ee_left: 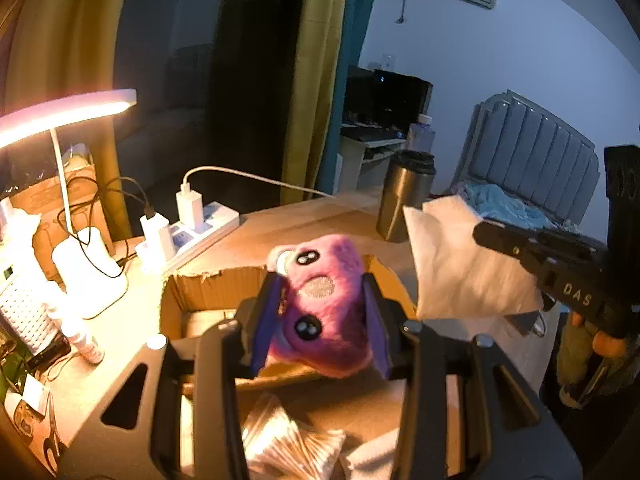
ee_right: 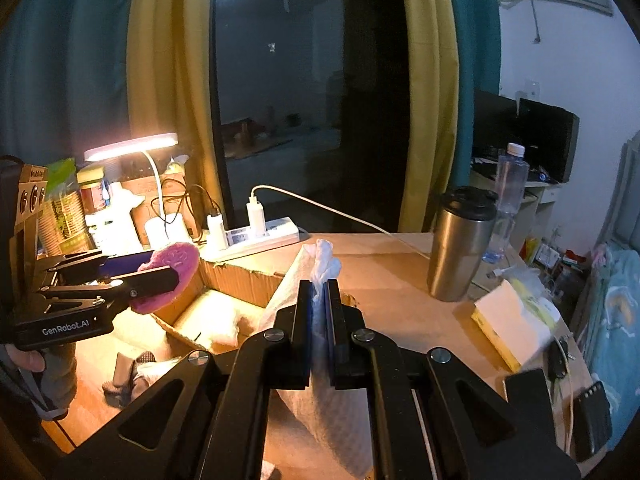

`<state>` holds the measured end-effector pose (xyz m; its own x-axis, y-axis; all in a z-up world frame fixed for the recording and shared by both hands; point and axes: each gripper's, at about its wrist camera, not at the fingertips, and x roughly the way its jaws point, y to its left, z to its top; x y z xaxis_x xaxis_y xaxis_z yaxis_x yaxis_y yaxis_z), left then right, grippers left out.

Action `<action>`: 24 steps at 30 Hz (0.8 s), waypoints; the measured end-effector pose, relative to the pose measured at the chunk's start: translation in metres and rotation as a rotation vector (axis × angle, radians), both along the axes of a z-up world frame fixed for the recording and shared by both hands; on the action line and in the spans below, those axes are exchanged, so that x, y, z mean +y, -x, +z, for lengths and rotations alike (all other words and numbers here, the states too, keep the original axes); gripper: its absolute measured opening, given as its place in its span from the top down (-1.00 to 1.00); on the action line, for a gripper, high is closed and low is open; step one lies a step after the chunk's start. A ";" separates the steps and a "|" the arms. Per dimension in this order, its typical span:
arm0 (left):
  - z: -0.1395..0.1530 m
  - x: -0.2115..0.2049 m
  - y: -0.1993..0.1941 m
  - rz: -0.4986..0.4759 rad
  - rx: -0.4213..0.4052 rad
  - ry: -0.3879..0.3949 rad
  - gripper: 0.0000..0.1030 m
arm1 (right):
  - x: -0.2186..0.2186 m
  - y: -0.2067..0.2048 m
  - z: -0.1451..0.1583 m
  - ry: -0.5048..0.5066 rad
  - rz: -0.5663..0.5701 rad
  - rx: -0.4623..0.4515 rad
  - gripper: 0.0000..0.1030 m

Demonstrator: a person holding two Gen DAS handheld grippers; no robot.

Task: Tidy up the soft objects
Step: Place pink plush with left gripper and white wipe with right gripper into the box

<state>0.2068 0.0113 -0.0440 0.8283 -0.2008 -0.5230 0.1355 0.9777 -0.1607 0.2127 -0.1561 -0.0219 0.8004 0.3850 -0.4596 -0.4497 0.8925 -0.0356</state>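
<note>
Pink fuzzy toy [ee_left: 320, 312] sits squeezed in the left claw [ee_left: 322, 320], up above the open cardboard box [ee_left: 208, 292] on the desk [ee_right: 400, 304]. Right claw [ee_right: 319, 320] pinches a white paper towel [ee_right: 316, 276] tight. Farther back stands a metal cup [ee_right: 460, 248].

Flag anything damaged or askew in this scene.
The open cardboard box has a ragged, torn top edge along its back wall. Otherwise nothing is spilled: the left gripper clamps the fuzzy pink plush toy above the box, and the right gripper pinches the white paper towel.
</note>
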 end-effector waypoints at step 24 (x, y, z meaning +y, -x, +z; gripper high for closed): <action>-0.065 0.011 -0.085 0.033 0.115 0.022 0.20 | 0.039 -0.087 -0.061 0.026 0.042 0.157 0.88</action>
<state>0.2919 0.0225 -0.1092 0.7697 -0.1867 -0.6105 0.0828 0.9774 -0.1945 0.2996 -0.1169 -0.0825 0.7011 0.4031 -0.5881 -0.4885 0.8724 0.0157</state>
